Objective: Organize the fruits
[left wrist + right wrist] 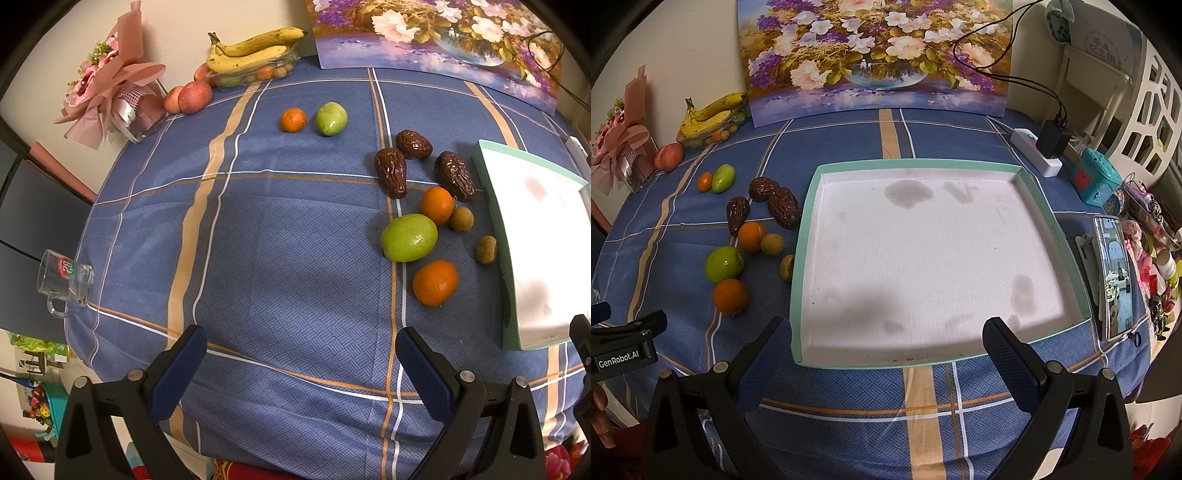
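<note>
Counter (849, 398) under a blue plaid woven cloth; on it a shallow white tray (1049, 206) with mint-green rim, stained floor, nothing in it. Loose fruits lie just left of the tray: glossy green fruit (408, 237), two dimpled oranges (436, 282), three wrinkled dark-brown dates (390, 171), two small rough brown longans (485, 249); a smaller orange-and-green pair sits well apart, farther back. Left gripper (301, 373) and right gripper (882, 363) both hover with jaws spread wide, holding nothing. Risk: round smooth fruits may roll or squirt from flat pads; clustered pieces touch, so nudging one could scatter its neighbours.
</note>
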Demonstrator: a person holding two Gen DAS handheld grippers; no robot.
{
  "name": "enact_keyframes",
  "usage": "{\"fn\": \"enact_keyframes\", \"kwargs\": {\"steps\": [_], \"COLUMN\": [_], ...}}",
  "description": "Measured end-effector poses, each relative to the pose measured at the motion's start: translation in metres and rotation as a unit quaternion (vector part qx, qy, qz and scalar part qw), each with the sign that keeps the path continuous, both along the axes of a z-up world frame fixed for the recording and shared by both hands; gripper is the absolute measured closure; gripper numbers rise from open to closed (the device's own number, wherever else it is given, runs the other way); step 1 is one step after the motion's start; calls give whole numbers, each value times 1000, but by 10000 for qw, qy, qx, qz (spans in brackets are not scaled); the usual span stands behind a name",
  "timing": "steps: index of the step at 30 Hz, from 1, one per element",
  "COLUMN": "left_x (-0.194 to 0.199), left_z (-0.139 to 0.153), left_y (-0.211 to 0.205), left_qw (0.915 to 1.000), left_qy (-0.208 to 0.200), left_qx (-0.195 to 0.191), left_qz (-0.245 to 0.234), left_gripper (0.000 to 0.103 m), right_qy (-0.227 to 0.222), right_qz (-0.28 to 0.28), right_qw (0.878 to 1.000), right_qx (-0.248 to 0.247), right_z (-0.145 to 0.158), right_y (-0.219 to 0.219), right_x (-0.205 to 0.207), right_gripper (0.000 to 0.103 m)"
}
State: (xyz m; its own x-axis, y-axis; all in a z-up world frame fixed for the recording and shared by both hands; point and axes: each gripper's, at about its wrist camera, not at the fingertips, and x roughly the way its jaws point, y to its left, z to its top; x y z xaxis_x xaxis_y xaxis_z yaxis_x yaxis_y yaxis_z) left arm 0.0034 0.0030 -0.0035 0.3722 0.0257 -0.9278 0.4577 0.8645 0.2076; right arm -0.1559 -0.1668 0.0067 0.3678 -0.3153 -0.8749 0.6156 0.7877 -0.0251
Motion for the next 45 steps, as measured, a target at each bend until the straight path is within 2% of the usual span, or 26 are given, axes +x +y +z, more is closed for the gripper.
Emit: {"fn": "enact_keyframes", "kwargs": {"steps": [15,25,35,41,45], "left_x": [0,6,12,21,25], "left_z": [2,7,23,28,28], "left_y": [0,6,4,5,4], "left_qw": [10000,9986,9930,9899,9901], "left_qy": [8,-25,-677,-866,-871], "left_qx": [-70,-503,-961,-1116,-1099], "left_qz": [-22,154,87,71,77], "left_gripper": [0,0,0,0,0], "right_qy": [2,-3,-169,-459,-641], "right_qz": [-2,91,164,335,639], "right_qw": [10000,9999,9997,9984,9952], "right_qx": [5,54,0,59,379], "right_z": [-1,-2,3,9,7], "right_y": [-1,3,1,2,3], "right_x": [0,2,9,20,31], "right_gripper": [0,0,0,0,0]}}
